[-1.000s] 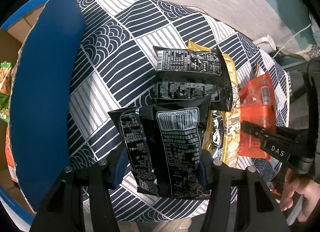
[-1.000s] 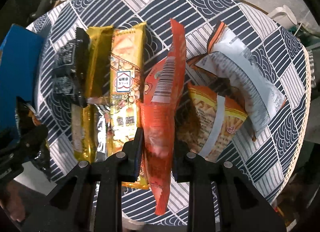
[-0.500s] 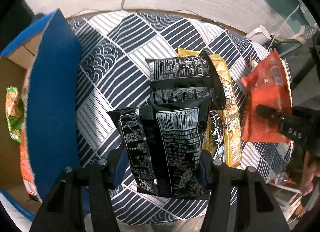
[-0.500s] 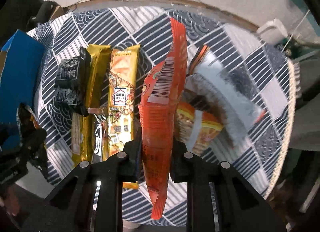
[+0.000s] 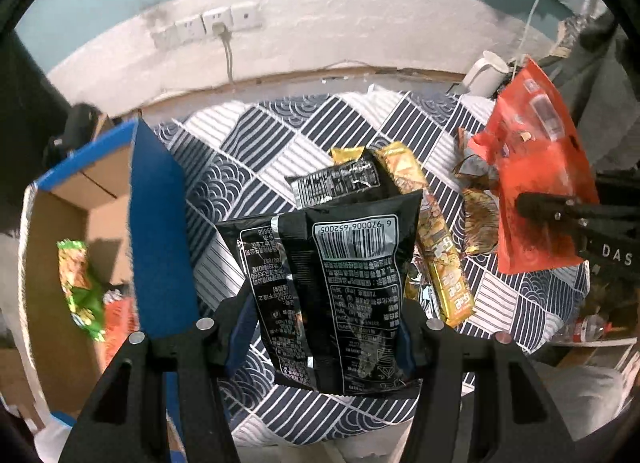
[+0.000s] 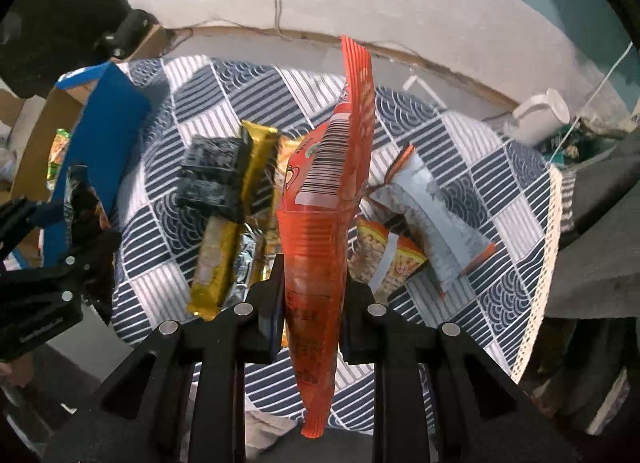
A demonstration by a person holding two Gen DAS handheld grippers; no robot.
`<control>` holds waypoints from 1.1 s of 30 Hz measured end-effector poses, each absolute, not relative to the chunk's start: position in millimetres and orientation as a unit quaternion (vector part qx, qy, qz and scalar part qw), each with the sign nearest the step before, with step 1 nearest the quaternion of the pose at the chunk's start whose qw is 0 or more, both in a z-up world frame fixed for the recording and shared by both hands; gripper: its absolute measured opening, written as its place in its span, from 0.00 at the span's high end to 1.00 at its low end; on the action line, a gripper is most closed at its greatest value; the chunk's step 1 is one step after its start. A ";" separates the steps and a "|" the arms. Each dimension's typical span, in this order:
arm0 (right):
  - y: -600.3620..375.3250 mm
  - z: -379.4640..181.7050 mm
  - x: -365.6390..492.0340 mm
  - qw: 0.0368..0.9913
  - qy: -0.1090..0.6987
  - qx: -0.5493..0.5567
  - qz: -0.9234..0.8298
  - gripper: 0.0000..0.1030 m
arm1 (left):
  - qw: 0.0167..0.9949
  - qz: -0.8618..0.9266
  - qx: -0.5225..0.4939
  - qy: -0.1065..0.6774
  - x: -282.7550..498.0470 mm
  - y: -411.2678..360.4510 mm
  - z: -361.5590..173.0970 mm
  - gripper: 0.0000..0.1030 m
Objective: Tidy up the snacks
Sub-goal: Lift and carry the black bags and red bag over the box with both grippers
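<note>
The left gripper (image 5: 326, 327) pinches a black snack packet (image 5: 340, 287) between its fingers, above the patterned tablecloth (image 5: 256, 167). The right gripper (image 6: 310, 303) is clamped on an orange packet (image 6: 320, 207), held edge-on over snacks on the table.

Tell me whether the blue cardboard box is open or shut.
Open. The blue cardboard box has its flap raised, and the brown inside shows with a green snack packet lying in it.
</note>
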State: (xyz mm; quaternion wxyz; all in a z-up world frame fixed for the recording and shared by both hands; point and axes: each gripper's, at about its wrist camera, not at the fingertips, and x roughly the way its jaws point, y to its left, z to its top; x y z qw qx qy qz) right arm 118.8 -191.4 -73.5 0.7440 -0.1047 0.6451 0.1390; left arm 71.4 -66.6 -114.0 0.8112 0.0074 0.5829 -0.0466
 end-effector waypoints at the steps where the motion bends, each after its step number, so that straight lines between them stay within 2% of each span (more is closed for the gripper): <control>1: -190.0 -67.6 117.2 0.748 0.640 -0.105 0.142 0.81 | 0.813 -0.048 0.009 0.581 69.6 -65.8 -110.9 0.43; 17: -146.7 -22.6 107.3 0.763 0.609 -0.091 0.195 0.81 | 0.833 -0.043 -0.006 0.551 47.5 -24.1 -70.5 0.43; 33: -32.3 -3.8 93.7 0.738 0.606 -0.084 0.285 0.81 | 0.856 0.000 -0.022 0.516 20.8 57.8 -40.1 0.43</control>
